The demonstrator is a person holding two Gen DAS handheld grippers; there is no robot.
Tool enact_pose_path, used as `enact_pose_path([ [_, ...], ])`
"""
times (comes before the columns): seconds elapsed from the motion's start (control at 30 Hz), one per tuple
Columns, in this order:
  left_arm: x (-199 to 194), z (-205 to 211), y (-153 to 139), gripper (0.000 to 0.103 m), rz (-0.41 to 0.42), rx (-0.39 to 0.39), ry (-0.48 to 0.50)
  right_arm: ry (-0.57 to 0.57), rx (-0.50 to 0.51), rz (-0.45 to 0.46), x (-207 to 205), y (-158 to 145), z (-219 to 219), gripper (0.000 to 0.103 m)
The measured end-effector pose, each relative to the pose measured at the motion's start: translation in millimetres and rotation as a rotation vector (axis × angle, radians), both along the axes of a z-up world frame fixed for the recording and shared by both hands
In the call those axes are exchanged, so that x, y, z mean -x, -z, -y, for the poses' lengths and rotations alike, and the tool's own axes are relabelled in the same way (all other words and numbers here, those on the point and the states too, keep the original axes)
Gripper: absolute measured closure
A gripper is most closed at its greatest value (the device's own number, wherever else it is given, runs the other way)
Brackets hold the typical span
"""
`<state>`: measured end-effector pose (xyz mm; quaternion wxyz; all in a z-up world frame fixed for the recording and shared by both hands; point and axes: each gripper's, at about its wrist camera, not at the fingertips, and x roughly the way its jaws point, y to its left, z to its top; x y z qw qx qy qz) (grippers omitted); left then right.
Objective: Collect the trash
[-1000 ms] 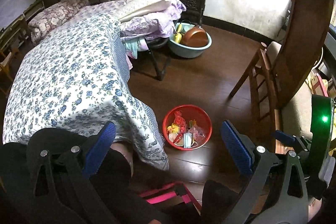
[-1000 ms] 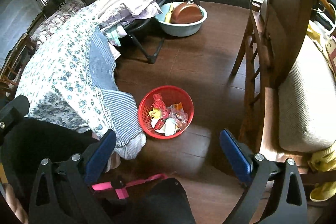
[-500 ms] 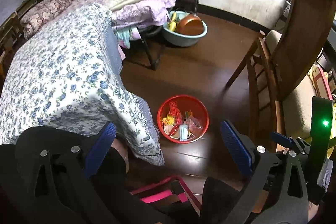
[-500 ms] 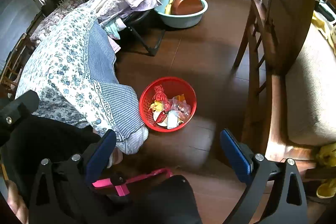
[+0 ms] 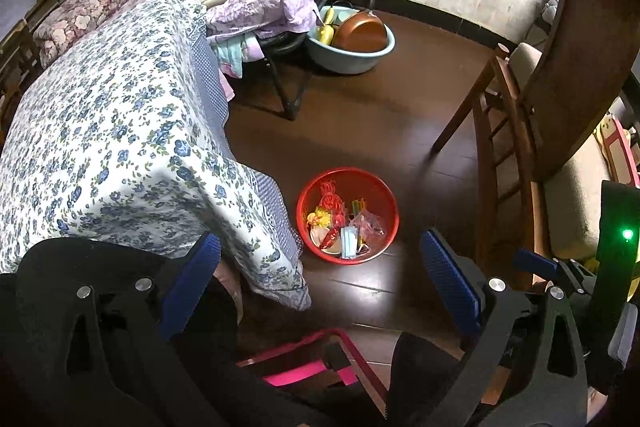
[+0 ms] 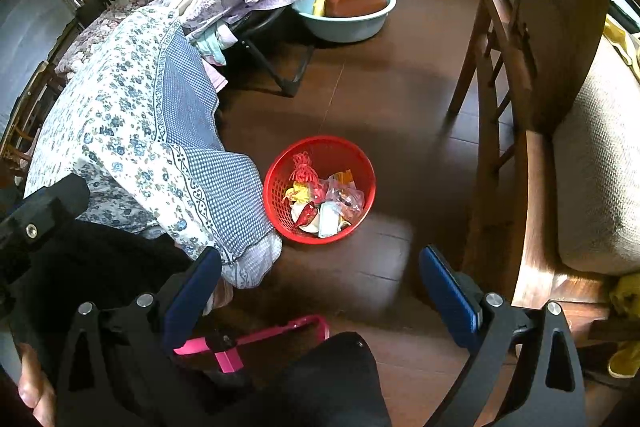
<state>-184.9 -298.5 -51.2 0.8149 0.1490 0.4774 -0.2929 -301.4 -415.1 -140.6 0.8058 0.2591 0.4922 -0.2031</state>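
Note:
A red plastic basket [image 5: 382,187] [image 6: 362,163] stands on the dark wooden floor beside the bed corner. It holds mixed trash [image 5: 344,223] [image 6: 324,199]: red netting, yellow scraps, clear wrappers and a pale blue mask. My left gripper [image 5: 320,267] hangs high above the floor, open, with nothing between its blue pads. My right gripper [image 6: 320,275] is also open and empty, well above and short of the basket. The right gripper's body with a green light [image 5: 618,235] shows at the right of the left wrist view.
A bed with a blue-flowered cover [image 5: 112,131] [image 6: 132,115] fills the left. A pale blue basin holding a copper pan [image 5: 352,43] [image 6: 348,7] sits behind a folding stand. A wooden chair with a cushion [image 5: 520,131] [image 6: 592,155] is at the right. Pink straps [image 6: 248,341] lie below.
Both views have shifted: the basket now sits lower and further right in the left view, higher and further right in the right view. Both grippers stayed open and empty.

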Motion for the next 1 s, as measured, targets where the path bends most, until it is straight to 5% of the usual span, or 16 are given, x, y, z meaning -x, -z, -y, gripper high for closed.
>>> enact_pose_path([
  [1.0, 1.2, 2.3, 6.6, 0.007, -0.032, 0.000, 0.008, 0.000, 0.001, 0.004, 0.3, -0.8, 3.2, 0.006],
])
